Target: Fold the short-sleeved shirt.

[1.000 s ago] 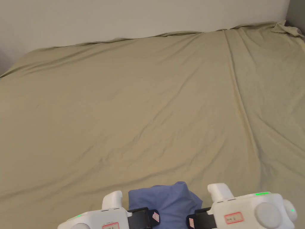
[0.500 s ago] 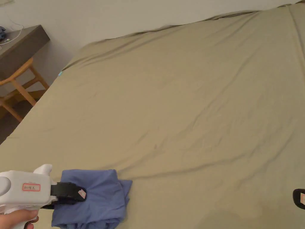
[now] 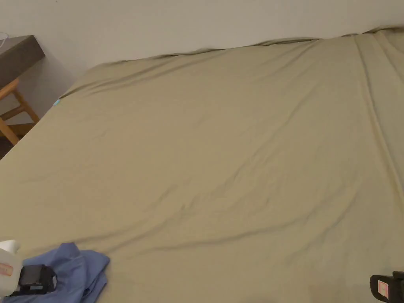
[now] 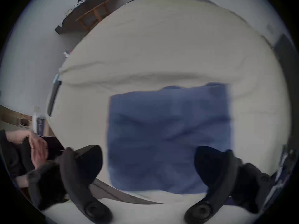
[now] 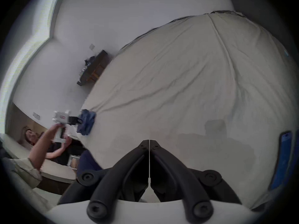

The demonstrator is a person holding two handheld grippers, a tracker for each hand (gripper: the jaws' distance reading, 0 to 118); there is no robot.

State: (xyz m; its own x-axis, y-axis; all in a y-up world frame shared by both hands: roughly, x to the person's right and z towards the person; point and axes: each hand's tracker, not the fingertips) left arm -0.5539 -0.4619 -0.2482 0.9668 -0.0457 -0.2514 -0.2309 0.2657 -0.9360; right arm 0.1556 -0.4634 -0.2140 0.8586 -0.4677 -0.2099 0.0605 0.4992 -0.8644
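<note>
While the left gripper [image 4: 148,167] hovered with jaws spread over the folded blue shirt [image 4: 169,138] at the bed's [image 3: 236,158] near left corner and the right gripper [image 5: 149,142] hung closed on nothing, I feared a careless nudge could spill the loose layers off the edge.

The place was a bedroom in a home: a wide bed [image 3: 221,150] under a creased olive sheet stood against a plain wall [image 3: 177,23], a wooden chair [image 3: 12,114] beside its far left corner.
</note>
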